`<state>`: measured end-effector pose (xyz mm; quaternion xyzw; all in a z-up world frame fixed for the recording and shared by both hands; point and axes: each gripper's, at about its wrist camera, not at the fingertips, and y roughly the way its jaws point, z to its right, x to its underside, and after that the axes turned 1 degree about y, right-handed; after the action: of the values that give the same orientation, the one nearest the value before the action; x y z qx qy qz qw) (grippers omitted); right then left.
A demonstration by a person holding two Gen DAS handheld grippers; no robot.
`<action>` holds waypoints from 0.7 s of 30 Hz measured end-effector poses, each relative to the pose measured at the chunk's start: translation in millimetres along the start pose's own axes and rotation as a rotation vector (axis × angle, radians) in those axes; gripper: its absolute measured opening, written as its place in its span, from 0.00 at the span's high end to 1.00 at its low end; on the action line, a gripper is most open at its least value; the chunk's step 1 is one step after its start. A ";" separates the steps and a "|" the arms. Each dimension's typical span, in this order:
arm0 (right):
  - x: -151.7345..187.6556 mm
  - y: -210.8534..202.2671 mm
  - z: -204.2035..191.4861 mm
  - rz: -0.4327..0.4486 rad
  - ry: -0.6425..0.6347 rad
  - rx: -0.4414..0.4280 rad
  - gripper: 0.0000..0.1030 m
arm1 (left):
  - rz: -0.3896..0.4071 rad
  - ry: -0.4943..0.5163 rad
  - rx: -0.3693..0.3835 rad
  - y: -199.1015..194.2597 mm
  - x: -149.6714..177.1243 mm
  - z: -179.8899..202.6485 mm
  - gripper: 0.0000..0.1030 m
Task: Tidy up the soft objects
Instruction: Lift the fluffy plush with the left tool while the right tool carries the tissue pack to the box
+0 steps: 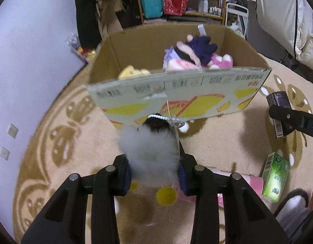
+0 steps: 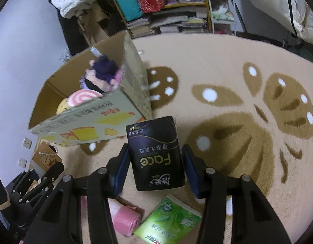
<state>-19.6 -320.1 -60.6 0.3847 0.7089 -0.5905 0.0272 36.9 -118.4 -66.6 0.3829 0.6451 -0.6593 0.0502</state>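
Your left tool (image 1: 154,174) pinches a white fluffy toy (image 1: 150,144) above the rug (image 1: 217,142), just short of the cardboard box's (image 1: 176,93) near wall, whose top edge stands higher than the toy. Your right tool (image 2: 156,168) clamps a black tissue pack (image 2: 154,152) beside the box's right corner, with open rug to its right. Only the right view shows the swirl cushion (image 2: 83,98) inside the box; both show the green tissue pack (image 2: 168,221) and pink roll (image 2: 125,219) lying below.
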 end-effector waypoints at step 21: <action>-20.0 -52.5 -55.5 0.225 -0.148 -0.090 0.48 | 0.277 -0.057 -0.150 -69.4 -31.5 -36.1 0.66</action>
<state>-12.8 -283.1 8.9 0.4155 0.6833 -0.5780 0.1624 36.0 -88.5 12.2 0.4445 0.6320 -0.6066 0.1872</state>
